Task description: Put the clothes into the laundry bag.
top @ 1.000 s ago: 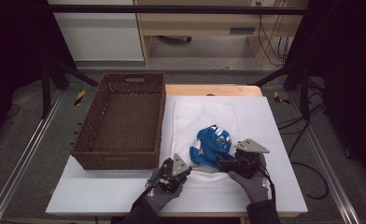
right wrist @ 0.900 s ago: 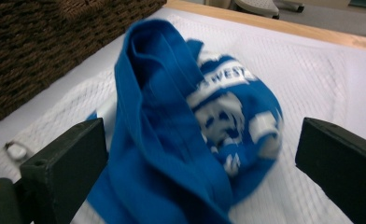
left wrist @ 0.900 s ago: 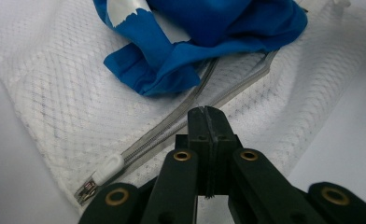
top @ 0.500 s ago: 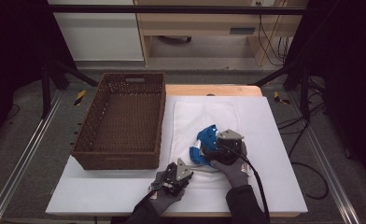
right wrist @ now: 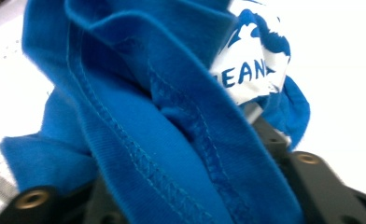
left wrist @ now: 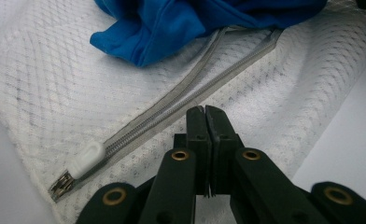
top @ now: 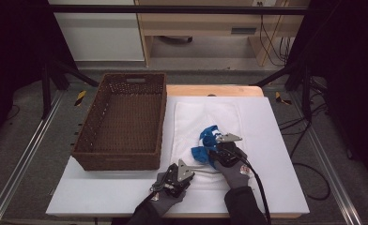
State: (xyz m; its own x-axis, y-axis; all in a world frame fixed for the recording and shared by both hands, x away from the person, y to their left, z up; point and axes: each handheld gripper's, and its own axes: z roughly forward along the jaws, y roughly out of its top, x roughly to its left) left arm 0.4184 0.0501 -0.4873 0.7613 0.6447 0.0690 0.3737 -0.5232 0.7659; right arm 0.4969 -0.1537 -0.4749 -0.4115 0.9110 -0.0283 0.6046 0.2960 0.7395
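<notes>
White tabletop (top: 276, 140), lower centre: right gripper (top: 218, 151), jaws just closing, pinches crumpled blue cotton garment (top: 205, 140); left gripper (left wrist: 204, 112) pressed together on white mesh zippered laundry bag (left wrist: 41, 79) (thin hold could slip, I judge).

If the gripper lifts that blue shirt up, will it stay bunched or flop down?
Probably flop: the blue shirt lies in soft folds on the white mesh bag. It looks thin, likely light. The right gripper has just been closing with shirt cloth between its jaws.

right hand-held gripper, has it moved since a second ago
Yes. The right hand-held gripper has shifted left, toward the wicker basket, onto the blue garment, and its jaws have just been closing on that cloth.
</notes>
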